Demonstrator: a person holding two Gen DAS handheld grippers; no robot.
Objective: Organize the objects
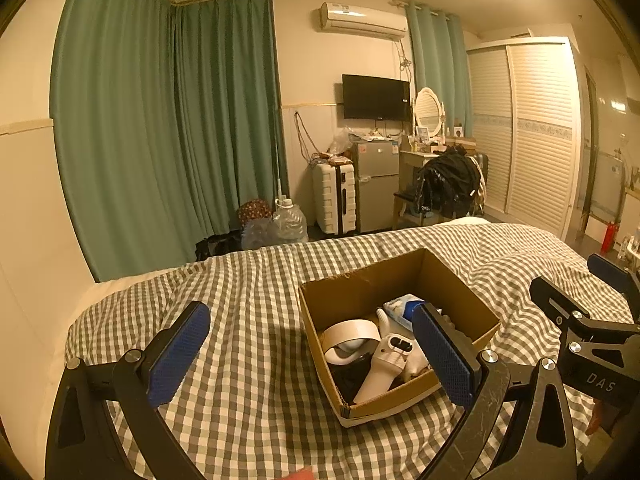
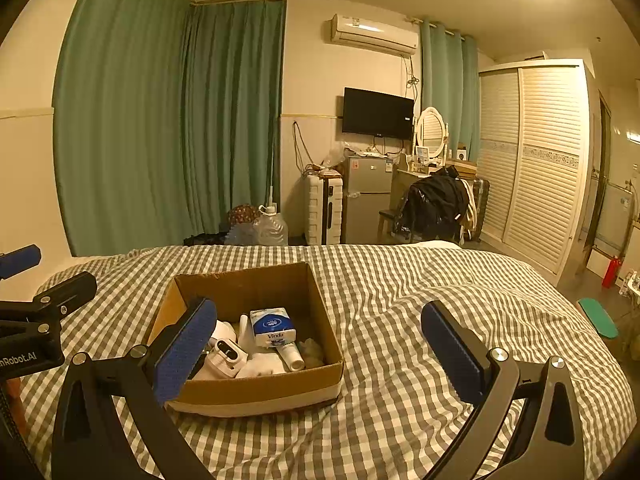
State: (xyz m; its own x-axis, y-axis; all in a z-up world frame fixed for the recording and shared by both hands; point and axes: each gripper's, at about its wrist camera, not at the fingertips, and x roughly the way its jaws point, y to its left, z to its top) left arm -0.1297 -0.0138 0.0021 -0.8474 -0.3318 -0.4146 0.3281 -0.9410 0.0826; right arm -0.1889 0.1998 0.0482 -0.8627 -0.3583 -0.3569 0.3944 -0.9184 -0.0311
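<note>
the bed (image 2: pixel 400 288) carries the box (image 2: pixel 256 394), already holding a tissue pack (image 2: pixel 273 326), a tube (image 2: pixel 291 354) and a controller (image 1: pixel 386 364). left gripper (image 1: pixel 316 354) and right gripper (image 2: pixel 320 346) hover beside the box, jaws wide, empty — packing looks about done; next, find anything loose.

"Vinda" on the tissue pack (image 2: pixel 273 327); left gripper (image 2: pixel 24 344) apparently reads "nRobot.AI".

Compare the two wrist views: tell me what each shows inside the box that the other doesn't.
Only the left wrist view shows the beige coiled strap inside the brown cardboard box. Only the right wrist view shows the white tube and the "Vinda" lettering on the blue-and-white tissue pack. Both show the box on the grey checked bedspread, the white handheld controller and open, empty tongs.
</note>
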